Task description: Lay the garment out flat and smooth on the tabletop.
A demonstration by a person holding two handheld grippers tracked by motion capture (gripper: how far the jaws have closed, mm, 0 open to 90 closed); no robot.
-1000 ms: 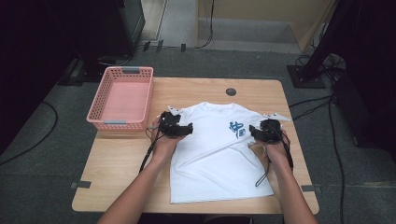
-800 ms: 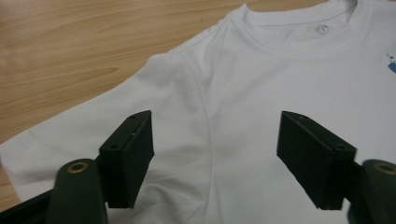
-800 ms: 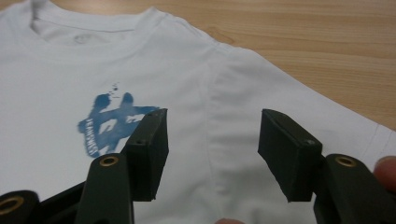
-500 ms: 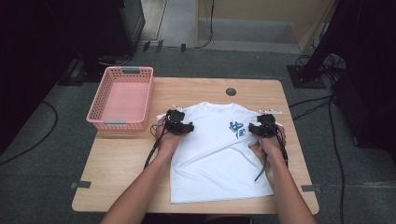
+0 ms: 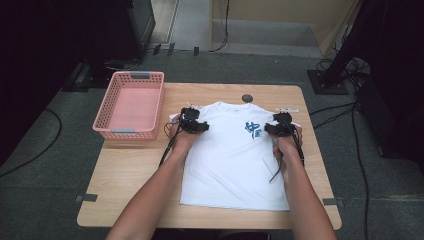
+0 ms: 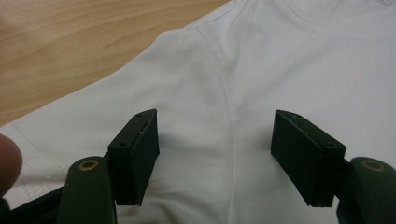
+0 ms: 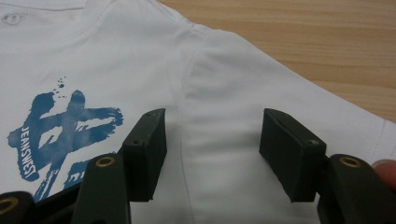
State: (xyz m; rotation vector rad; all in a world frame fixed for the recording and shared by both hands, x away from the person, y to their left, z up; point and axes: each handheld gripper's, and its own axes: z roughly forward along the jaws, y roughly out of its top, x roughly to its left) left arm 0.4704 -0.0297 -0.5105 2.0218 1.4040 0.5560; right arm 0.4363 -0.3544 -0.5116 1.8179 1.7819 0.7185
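High view: both forearms enter from the bottom edge and reach forward over the white T-shirt, which lies flat, front up, at centre frame on the wooden tabletop, collar toward the top of the frame. The left hand sits at the shirt's shoulder, left of centre; the right hand sits at the other shoulder, right of centre. The two hands are well apart and roughly level with each other.

Left gripper: pointed down at the cloth over the shoulder seam. Jaws stand about half open, with cloth below the gap, not pinched; the pads press on nothing. They have just been closing a little. A fingertip shows at the left edge of the left gripper view.

Right gripper: same pose over the opposite sleeve seam, just right of the blue print. Jaws about half open, nothing gripped; they have just been opening. Whether the jaw tips touch the shirt cannot be told for either gripper.

Counts:
- T-shirt: one
- Blue chest print: one
- Grippers: two, one per hand
- Pink basket: one, on the tabletop's upper left corner, apart from the shirt
- Dark round disc: one, near the tabletop's far edge, above the collar
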